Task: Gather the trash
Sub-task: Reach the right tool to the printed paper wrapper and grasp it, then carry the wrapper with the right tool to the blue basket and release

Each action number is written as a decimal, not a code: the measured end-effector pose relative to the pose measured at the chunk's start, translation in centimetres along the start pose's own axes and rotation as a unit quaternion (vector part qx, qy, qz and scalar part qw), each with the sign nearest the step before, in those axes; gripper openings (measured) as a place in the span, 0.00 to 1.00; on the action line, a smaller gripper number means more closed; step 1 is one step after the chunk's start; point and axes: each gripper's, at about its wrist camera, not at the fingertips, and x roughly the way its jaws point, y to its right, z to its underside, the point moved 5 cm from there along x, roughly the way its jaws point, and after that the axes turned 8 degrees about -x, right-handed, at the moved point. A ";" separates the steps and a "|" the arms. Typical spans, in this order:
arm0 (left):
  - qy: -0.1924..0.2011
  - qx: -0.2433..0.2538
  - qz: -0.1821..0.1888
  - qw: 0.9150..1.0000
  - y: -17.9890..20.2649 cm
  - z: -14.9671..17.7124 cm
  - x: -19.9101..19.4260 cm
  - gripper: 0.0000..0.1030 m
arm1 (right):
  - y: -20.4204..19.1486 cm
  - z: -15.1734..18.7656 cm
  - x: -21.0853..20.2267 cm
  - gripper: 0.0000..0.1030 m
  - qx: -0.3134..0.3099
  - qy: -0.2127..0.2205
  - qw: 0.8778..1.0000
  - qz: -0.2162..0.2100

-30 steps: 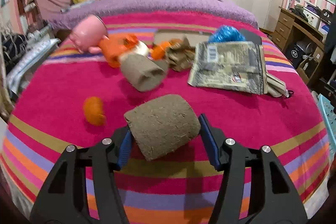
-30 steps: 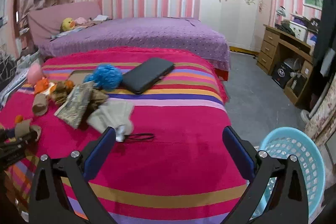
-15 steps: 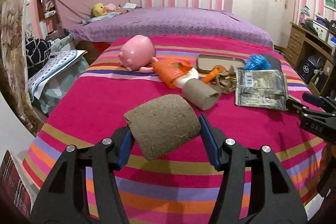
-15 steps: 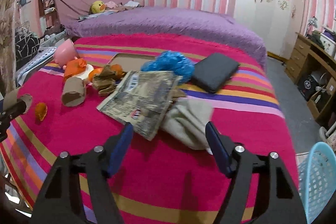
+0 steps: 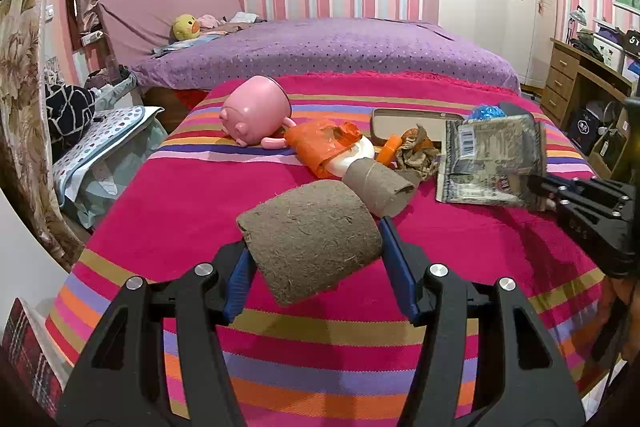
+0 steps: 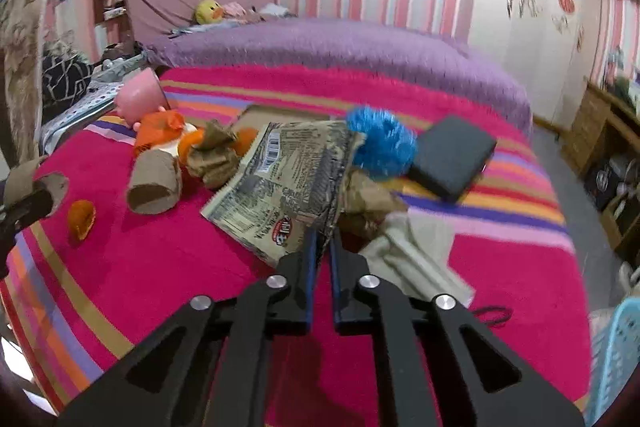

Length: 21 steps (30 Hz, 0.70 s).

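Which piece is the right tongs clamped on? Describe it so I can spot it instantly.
On the pink striped bedspread, find the clutter beside the fuzzy blue ball. The right tongs pinch the near corner of a flat, crinkled grey printed wrapper. It alone carries a barcode and a red logo.

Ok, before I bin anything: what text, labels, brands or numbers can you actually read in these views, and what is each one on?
Printed wrapper pinched in the right gripper: a barcode, dense lines of print and a red oval logo, all too small and blurred to read.
Box on the desk, far right of the left wrist view: white characters, cut off at the edge, not readable.
Cardboard roll in the left gripper: no text.
Nothing else carries legible words.
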 end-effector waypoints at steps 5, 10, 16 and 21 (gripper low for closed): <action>0.005 0.000 -0.003 1.000 0.3 -0.1 -0.2 0.55 | 1.7 -0.5 -3.4 0.04 -0.006 0.031 1.000 -0.005; 0.014 0.011 -0.002 1.000 1.6 -0.1 -0.6 0.55 | 4.5 0.6 -6.4 0.03 -0.005 0.039 0.999 -0.006; 0.021 0.020 0.009 1.000 4.5 0.2 -1.6 0.55 | 8.2 2.4 -9.9 0.02 -0.004 0.049 0.999 -0.009; 0.029 0.024 0.024 0.999 7.6 0.2 -2.9 0.55 | 12.7 4.0 -13.0 0.02 0.019 0.060 0.998 0.002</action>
